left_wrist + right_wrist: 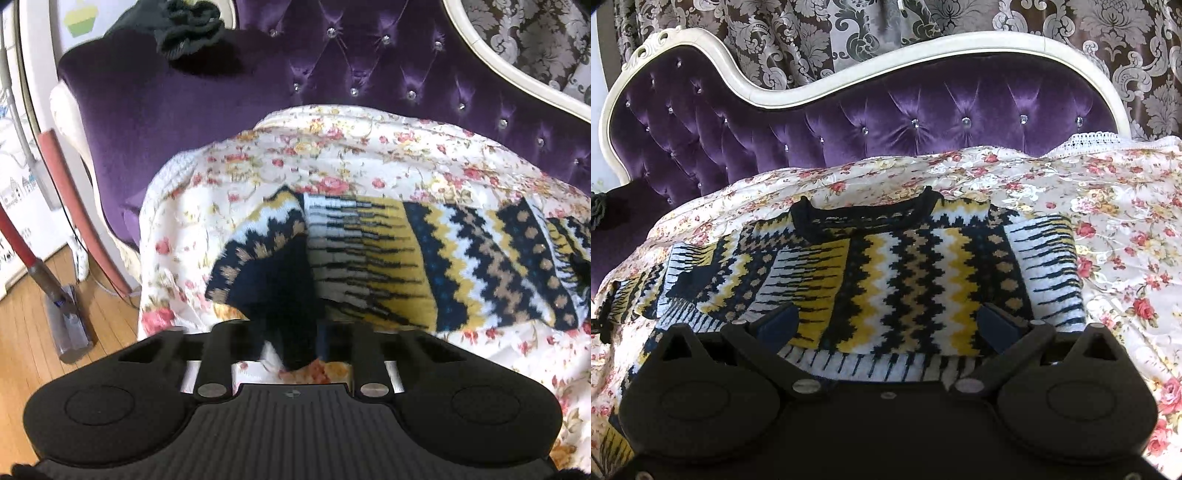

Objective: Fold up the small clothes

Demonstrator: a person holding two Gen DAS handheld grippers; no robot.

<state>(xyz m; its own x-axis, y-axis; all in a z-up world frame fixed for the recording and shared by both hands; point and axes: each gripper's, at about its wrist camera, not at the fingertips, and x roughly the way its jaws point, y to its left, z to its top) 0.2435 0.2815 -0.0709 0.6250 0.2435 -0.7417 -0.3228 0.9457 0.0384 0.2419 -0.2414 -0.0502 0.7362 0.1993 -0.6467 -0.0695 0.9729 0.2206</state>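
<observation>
A small knitted sweater (pixel 908 273) with navy, yellow and white zigzag bands lies flat on a floral cloth (pixel 1115 229), black neckline toward the sofa back. Its right sleeve is folded in over the body. My right gripper (pixel 886 321) is open and empty, jaws wide apart, just above the sweater's lower hem. In the left wrist view the sweater (pixel 424 258) stretches to the right. My left gripper (pixel 291 343) is shut on the navy cuff (pixel 280 295) of the left sleeve, lifted and folded over.
A purple tufted sofa (pixel 886 118) with a white frame carries the floral cloth (pixel 332 147). A dark crumpled garment (pixel 188 29) lies on the sofa arm. A red-handled vacuum (pixel 62 302) stands on the wooden floor (pixel 22 369) at the left.
</observation>
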